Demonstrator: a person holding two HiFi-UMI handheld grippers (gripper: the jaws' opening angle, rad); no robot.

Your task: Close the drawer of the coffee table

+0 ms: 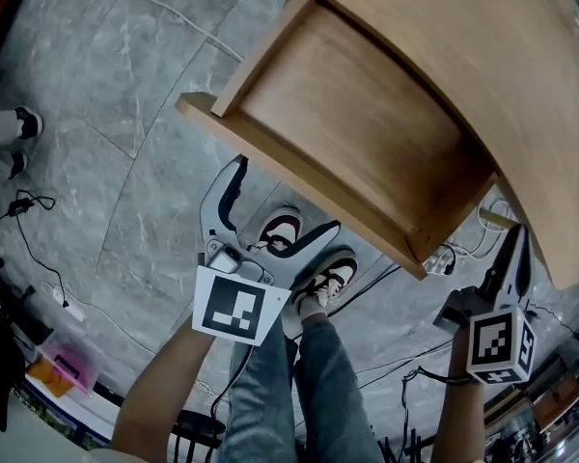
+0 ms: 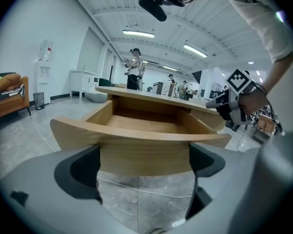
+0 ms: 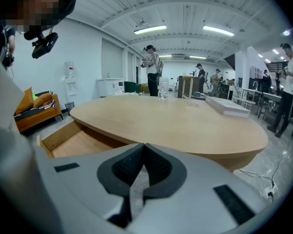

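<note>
The wooden coffee table [image 1: 521,85] has its drawer [image 1: 357,133] pulled out, and nothing lies in the drawer. The drawer's curved front panel [image 2: 141,150] stands just ahead of my left gripper [image 2: 144,172]. That gripper is open, its dark pads [image 2: 78,172] apart and holding nothing. In the head view the left gripper [image 1: 288,201] sits right below the panel's edge. My right gripper [image 1: 517,244] is shut on nothing and points at the table's rim beside the drawer's right end. In the right gripper view the closed jaws [image 3: 142,147] face the round tabletop [image 3: 185,121], with the open drawer [image 3: 73,143] at left.
Cables and a power strip [image 1: 442,258] lie on the grey floor under the table's right side. The person's shoes [image 1: 326,283] stand below the drawer. A white flat box [image 3: 227,106] and a glass [image 3: 162,92] rest on the tabletop. Several people stand far behind; an orange sofa [image 3: 36,112] is at left.
</note>
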